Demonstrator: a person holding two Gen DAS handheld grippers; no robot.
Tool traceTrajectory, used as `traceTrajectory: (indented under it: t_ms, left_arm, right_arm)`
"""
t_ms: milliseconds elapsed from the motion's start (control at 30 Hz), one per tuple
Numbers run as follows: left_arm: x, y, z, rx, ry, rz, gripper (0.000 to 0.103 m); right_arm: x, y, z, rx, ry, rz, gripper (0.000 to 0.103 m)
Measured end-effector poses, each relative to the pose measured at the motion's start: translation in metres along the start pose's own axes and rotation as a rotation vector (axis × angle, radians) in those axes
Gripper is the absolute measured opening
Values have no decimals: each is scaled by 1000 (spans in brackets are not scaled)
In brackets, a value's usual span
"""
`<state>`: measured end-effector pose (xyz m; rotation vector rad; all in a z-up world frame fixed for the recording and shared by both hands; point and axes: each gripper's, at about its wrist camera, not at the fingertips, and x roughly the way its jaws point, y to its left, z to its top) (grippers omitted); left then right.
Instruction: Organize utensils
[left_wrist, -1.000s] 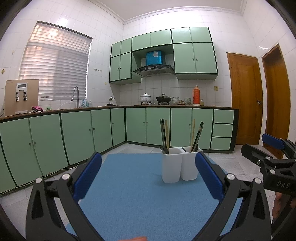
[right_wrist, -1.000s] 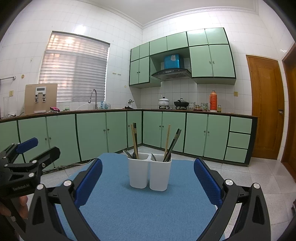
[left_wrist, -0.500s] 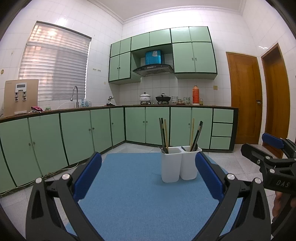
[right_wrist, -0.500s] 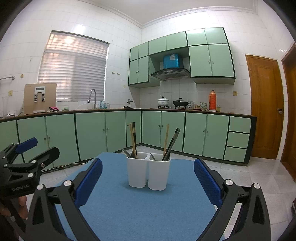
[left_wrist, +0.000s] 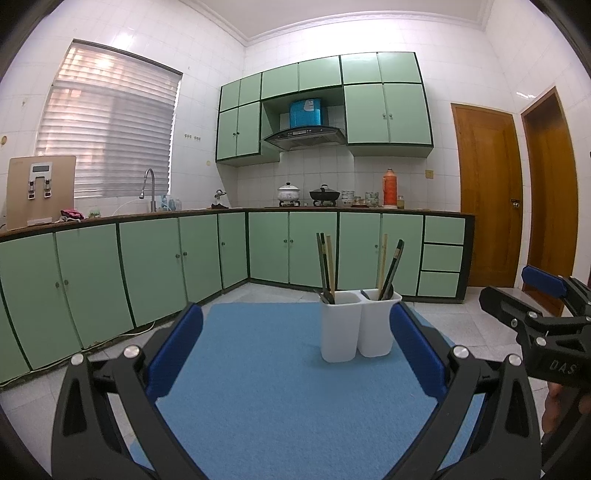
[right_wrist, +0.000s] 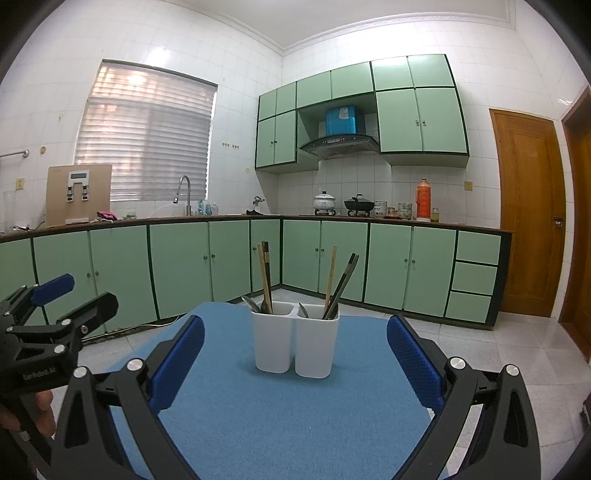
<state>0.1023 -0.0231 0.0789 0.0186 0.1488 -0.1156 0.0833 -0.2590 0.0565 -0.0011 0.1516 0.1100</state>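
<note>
Utensils stand sorted in 2 white holders on a blue mat (right_wrist: 280, 424), in a kitchen lined with pale green cabinets (right_wrist: 184, 266).

Largest first: the mat covers the table top from the near edge to just behind the holders. It looks like a soft, non-slip work surface, probably laid to keep the holders from sliding.

Next, the left holder (right_wrist: 272, 341) and the right holder (right_wrist: 317, 347) sit side by side, walls touching, near the far middle of the mat. Set together like this, they read as 1 caddy with 2 compartments, within reach of either hand.

Inside the left holder, wooden and dark chopsticks (right_wrist: 265, 277) stand nearly upright, with a metal spoon handle (right_wrist: 251, 303) leaning out to the left. In the right holder, 1 pale chopstick (right_wrist: 330, 280) stands upright and a dark pair (right_wrist: 345, 284) tilts right. Everything stands handle or tip up, leaning on the rims. Nothing lies loose on the mat, so the sorting looks finished or close to it.

Nearest, the left gripper (left_wrist: 295, 354) and the right gripper (right_wrist: 295, 363) hover above the near part of the mat, well apart from the holders. Each has its blue-padded fingers spread wide with nothing between them, as if resting between moves.
</note>
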Motion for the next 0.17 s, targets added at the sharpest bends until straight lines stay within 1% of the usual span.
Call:
traceTrajectory:
  t_ms: [167]
  left_arm:
    - [1, 0, 0, -2, 1, 1, 98]
  right_arm:
    - [0, 0, 0, -1, 0, 0, 97]
